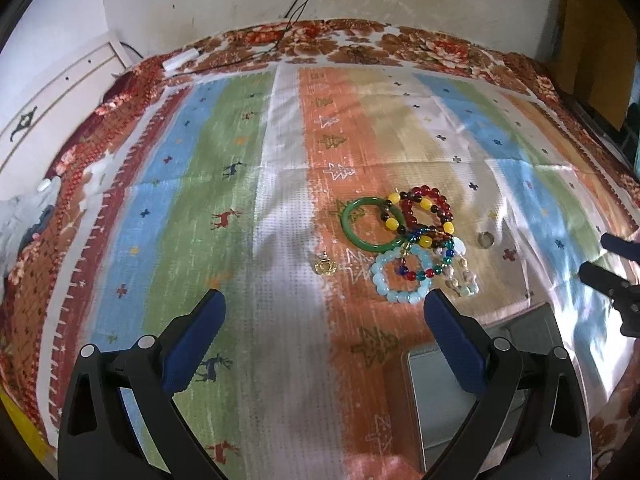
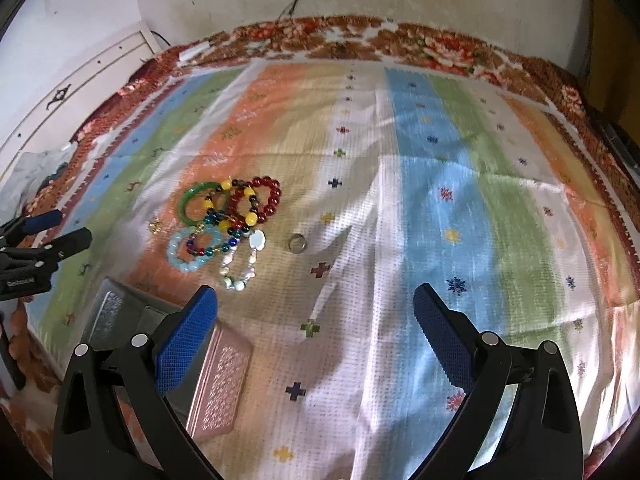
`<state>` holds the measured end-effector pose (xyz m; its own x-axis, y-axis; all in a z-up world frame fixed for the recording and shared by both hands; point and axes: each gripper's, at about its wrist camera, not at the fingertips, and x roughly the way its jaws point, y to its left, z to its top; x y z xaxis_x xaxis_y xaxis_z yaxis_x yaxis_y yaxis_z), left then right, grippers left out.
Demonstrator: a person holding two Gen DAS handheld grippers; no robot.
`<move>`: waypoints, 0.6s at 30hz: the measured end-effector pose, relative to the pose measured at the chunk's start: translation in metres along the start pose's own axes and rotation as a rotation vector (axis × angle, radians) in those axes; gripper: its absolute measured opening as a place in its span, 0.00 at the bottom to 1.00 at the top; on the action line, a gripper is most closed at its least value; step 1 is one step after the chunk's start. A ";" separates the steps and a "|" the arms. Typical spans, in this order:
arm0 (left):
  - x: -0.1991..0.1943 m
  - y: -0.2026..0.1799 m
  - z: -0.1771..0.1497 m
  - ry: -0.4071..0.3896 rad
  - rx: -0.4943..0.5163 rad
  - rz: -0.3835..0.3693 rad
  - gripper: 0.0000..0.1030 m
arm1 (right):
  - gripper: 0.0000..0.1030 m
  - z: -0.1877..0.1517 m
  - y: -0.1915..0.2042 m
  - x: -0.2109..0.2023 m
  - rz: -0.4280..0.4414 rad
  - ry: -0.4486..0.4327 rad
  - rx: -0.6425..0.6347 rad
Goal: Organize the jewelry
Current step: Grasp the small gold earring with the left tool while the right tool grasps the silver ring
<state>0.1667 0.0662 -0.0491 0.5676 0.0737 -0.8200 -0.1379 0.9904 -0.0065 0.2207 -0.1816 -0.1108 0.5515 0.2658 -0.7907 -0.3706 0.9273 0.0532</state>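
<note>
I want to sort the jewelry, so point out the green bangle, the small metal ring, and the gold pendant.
Glossy green bangle (image 1: pixel 347 227): left wrist view, left side of its band.
Small silver metal ring (image 2: pixel 297 243): right wrist view, its band.
Small round gold pendant (image 1: pixel 325 267): left wrist view, its centre.

The striped woven cloth (image 1: pixel 280 184) runs blue, green, white, orange and tan with small deer, tree and cross motifs, bordered at twelve o'clock by a red-brown floral blanket (image 1: pixel 400 40). A glossy green bangle (image 1: pixel 349 227) lies beside a dark-red bead bracelet (image 1: pixel 434 200), a pale-blue bead bracelet (image 1: pixel 384 280) and a yellow-and-black bead bracelet (image 1: pixel 394 222).
</note>
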 end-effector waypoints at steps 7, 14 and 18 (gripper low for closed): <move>0.021 -0.001 0.011 0.035 0.002 0.024 0.90 | 0.96 0.011 0.001 0.020 0.000 0.041 0.003; 0.051 0.004 0.018 0.116 -0.019 0.019 0.79 | 0.96 0.022 0.001 0.041 0.021 0.094 0.022; 0.064 0.006 0.023 0.146 -0.031 -0.005 0.70 | 0.96 0.027 0.003 0.051 0.044 0.123 0.038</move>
<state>0.2214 0.0793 -0.0885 0.4446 0.0491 -0.8944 -0.1615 0.9865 -0.0261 0.2678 -0.1585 -0.1350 0.4391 0.2742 -0.8556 -0.3625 0.9254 0.1106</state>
